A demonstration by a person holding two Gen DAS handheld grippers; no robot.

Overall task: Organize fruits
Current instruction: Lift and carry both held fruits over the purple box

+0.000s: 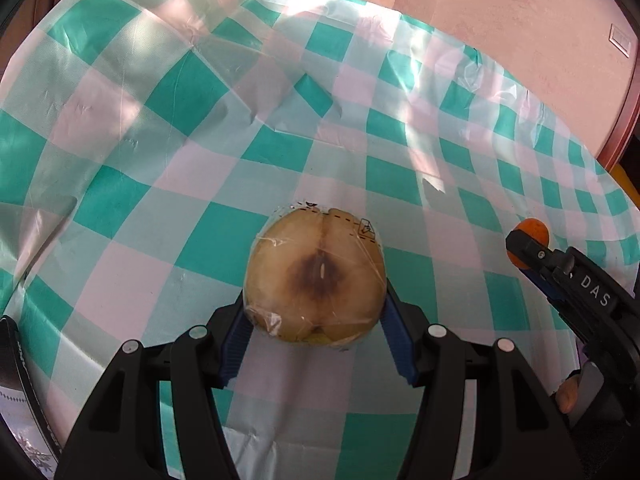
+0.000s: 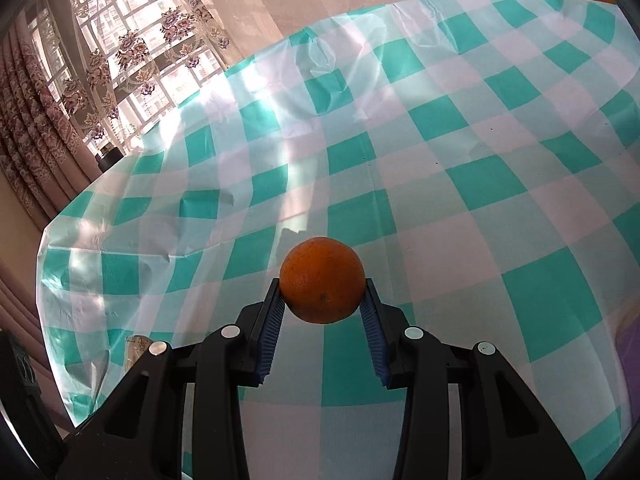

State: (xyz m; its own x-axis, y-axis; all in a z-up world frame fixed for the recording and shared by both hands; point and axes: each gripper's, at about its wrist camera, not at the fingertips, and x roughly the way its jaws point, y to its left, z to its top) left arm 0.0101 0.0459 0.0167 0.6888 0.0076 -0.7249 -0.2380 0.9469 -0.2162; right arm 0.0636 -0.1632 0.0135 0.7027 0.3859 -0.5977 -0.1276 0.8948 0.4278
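Note:
My left gripper (image 1: 315, 312) is shut on a yellow-brown pear wrapped in clear plastic film (image 1: 316, 276), held above the checked tablecloth (image 1: 160, 92). My right gripper (image 2: 323, 298) is shut on an orange (image 2: 322, 280), also held above the cloth. In the left wrist view the right gripper (image 1: 524, 248) shows at the right edge with the orange (image 1: 536, 230) between its fingers. A corner of the wrapped pear (image 2: 136, 350) shows at the lower left of the right wrist view.
The table is covered by a teal and white checked plastic cloth (image 2: 480, 160) with creases. A pink wall (image 1: 500, 8) lies beyond it. A window with flowered lace curtains (image 2: 120, 52) is at the far left. A dark chair back (image 1: 16, 360) stands at the left edge.

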